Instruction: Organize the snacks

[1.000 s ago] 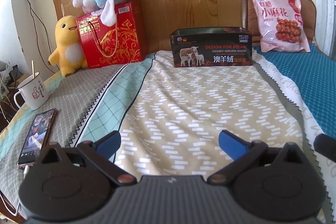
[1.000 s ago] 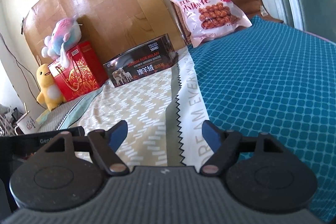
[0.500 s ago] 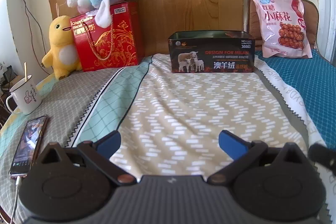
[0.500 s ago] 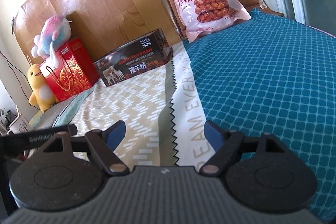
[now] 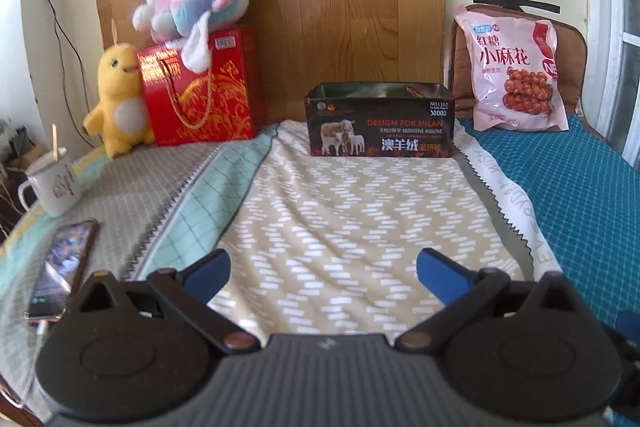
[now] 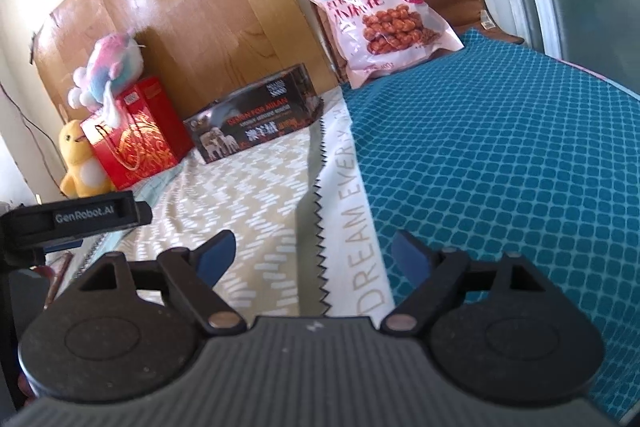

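A pink snack bag (image 5: 516,75) leans upright against a brown cushion at the far right of the bed; it also shows in the right wrist view (image 6: 380,19). A dark open box with sheep on it (image 5: 380,123) stands at the far middle, also in the right wrist view (image 6: 256,123). My left gripper (image 5: 322,273) is open and empty above the beige patterned sheet, well short of the box. My right gripper (image 6: 314,255) is open and empty above the seam between the sheet and the teal cover.
A red gift box (image 5: 200,91) with a pastel plush (image 5: 196,3) on top and a yellow plush (image 5: 118,99) stand at the far left. A white mug (image 5: 54,183) and a phone (image 5: 64,263) lie at the left edge. The left gripper's body (image 6: 76,219) shows at the right view's left.
Both grippers have moved forward and tilted up a little, so the box and snack bag look nearer. Both stay open and empty.
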### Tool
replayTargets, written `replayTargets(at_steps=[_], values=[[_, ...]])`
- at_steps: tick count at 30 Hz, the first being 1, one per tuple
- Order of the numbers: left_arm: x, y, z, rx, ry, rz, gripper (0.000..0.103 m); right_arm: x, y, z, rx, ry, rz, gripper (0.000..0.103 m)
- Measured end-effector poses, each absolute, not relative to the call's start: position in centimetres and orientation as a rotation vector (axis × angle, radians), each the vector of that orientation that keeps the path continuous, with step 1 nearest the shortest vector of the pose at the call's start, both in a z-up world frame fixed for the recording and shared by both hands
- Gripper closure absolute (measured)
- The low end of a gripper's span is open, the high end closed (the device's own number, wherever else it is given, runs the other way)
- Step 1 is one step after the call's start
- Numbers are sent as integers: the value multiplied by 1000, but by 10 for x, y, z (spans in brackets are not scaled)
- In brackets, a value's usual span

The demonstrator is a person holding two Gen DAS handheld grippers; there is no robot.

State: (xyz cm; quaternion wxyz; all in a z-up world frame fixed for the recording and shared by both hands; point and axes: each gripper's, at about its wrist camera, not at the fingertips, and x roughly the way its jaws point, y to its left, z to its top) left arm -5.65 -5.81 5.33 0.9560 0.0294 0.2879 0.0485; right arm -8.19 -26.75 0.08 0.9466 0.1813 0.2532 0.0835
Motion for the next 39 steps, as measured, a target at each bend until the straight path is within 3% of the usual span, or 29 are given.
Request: replayTargets(at_steps=[39], values=[[-27, -39, 21, 48, 673, 143, 0, -67, -262, -19, 371, 555, 171, 13]])
